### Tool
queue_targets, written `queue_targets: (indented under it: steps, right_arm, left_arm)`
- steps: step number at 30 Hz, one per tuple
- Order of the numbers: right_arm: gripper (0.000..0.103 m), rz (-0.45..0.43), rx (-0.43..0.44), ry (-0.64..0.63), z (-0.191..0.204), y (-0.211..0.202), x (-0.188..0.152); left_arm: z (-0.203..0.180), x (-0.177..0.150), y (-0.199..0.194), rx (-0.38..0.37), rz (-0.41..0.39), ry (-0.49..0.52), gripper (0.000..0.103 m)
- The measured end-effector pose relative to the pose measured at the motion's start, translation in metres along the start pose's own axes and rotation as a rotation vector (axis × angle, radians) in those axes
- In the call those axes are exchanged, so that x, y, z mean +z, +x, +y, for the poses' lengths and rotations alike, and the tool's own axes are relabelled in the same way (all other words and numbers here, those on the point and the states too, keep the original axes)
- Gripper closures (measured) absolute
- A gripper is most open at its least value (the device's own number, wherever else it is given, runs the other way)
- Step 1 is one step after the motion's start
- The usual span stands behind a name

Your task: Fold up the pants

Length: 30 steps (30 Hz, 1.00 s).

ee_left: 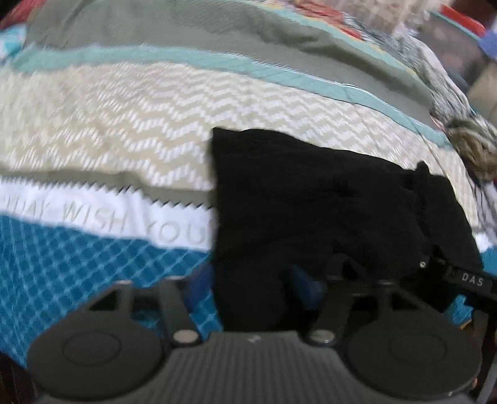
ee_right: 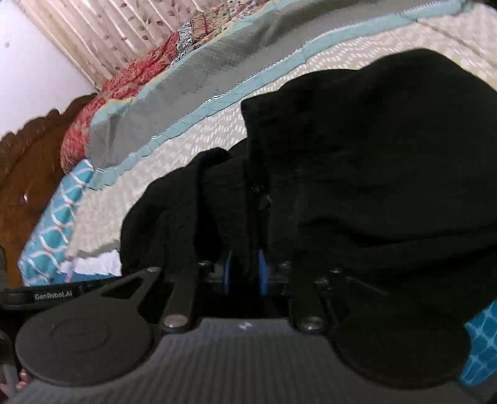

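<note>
The black pants (ee_left: 310,202) lie bunched on a patterned bedspread (ee_left: 108,124). In the left wrist view my left gripper (ee_left: 251,279) has its blue-padded fingers spread, with the near edge of the pants lying between them. In the right wrist view my right gripper (ee_right: 245,270) has its blue pads close together, pinching a fold of the pants (ee_right: 372,155), which drape over its right side. A zipper shows just beyond the pads. The other gripper's strap (ee_left: 469,279) shows at the left view's right edge.
The bedspread (ee_right: 186,140) has chevron, teal, grey and blue checked bands. A red patterned pillow (ee_right: 102,102) and a wooden headboard (ee_right: 31,161) are at the far left. A furry item (ee_left: 475,149) lies at the bed's right edge. A curtain (ee_right: 108,25) hangs behind.
</note>
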State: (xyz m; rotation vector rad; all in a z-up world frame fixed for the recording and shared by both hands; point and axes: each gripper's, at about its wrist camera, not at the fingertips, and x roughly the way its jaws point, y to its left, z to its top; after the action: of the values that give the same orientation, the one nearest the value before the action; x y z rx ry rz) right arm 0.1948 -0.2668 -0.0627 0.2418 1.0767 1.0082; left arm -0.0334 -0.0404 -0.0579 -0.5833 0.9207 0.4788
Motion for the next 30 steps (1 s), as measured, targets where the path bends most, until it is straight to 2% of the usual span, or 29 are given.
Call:
queue_targets:
  steps: [1, 4, 6, 7, 8, 9, 10, 11, 14, 16, 17, 18, 20, 21, 22, 23, 26, 28, 30]
  right_arm:
    - [0.082, 0.005, 0.013, 0.023, -0.003, -0.001, 0.001]
    - [0.082, -0.002, 0.031, 0.05, -0.002, -0.005, -0.002]
    - [0.082, -0.007, 0.033, 0.066, -0.001, -0.006, -0.004]
    - [0.082, -0.002, 0.035, 0.08, -0.001, -0.005, -0.004]
    - [0.082, 0.009, 0.04, 0.099, -0.004, -0.005, -0.001]
    - [0.082, 0.022, 0.043, 0.115, -0.006, -0.005, 0.001]
    - [0.082, 0.03, 0.04, 0.122, -0.005, -0.005, 0.003]
    - [0.081, 0.029, 0.034, 0.114, -0.001, -0.006, 0.005]
    - [0.08, 0.007, 0.031, 0.015, 0.019, -0.013, 0.002]
    - [0.077, 0.024, 0.01, -0.07, 0.03, -0.008, -0.004]
    - [0.076, 0.041, -0.019, -0.085, 0.03, 0.001, -0.007]
    - [0.077, 0.048, -0.027, -0.053, 0.024, 0.007, -0.01]
    - [0.077, 0.049, 0.001, 0.02, 0.015, 0.007, -0.007]
    - [0.076, 0.046, 0.014, 0.019, 0.015, 0.003, -0.005]
    - [0.075, 0.03, 0.023, 0.014, 0.015, -0.004, -0.002]
    - [0.075, -0.002, 0.031, 0.011, 0.014, -0.014, 0.0]
    - [0.062, -0.151, 0.037, 0.008, 0.004, -0.057, 0.008]
    - [0.051, -0.261, -0.021, 0.016, -0.01, -0.084, 0.013]
    - [0.05, -0.341, -0.073, 0.055, -0.028, -0.106, 0.018]
  left_arm:
    - [0.005, -0.001, 0.0, -0.009, 0.004, -0.024, 0.004]
    - [0.01, -0.002, -0.001, -0.066, 0.005, -0.061, 0.006]
    - [0.007, -0.001, 0.001, -0.111, 0.009, -0.069, 0.023]
    - [0.003, -0.001, 0.005, -0.135, 0.02, -0.056, 0.044]
    - [-0.001, -0.001, 0.007, -0.131, 0.025, -0.037, 0.056]
    - [-0.005, -0.001, 0.009, -0.111, 0.018, -0.011, 0.061]
    - [-0.007, 0.0, 0.01, -0.101, 0.011, 0.004, 0.072]
    - [-0.006, 0.001, 0.008, -0.1, 0.008, 0.004, 0.079]
    - [0.016, 0.006, -0.008, -0.135, -0.015, -0.052, 0.085]
    - [0.03, 0.008, -0.007, -0.056, -0.028, -0.054, 0.086]
    - [0.034, 0.007, 0.001, -0.027, 0.001, -0.058, 0.083]
    - [0.038, 0.005, 0.008, -0.035, 0.027, -0.073, 0.082]
    - [0.032, 0.002, 0.006, -0.019, 0.01, -0.052, 0.08]
    - [0.027, 0.002, 0.0, -0.012, -0.003, -0.026, 0.077]
    - [0.022, 0.003, -0.006, -0.01, -0.013, -0.009, 0.07]
    - [0.02, 0.005, -0.013, -0.013, -0.027, -0.002, 0.063]
    - [0.028, 0.013, -0.04, -0.056, -0.106, -0.038, 0.06]
    - [0.026, 0.025, -0.048, -0.109, -0.139, -0.066, 0.06]
    - [0.013, 0.038, -0.045, -0.155, -0.146, -0.062, 0.06]
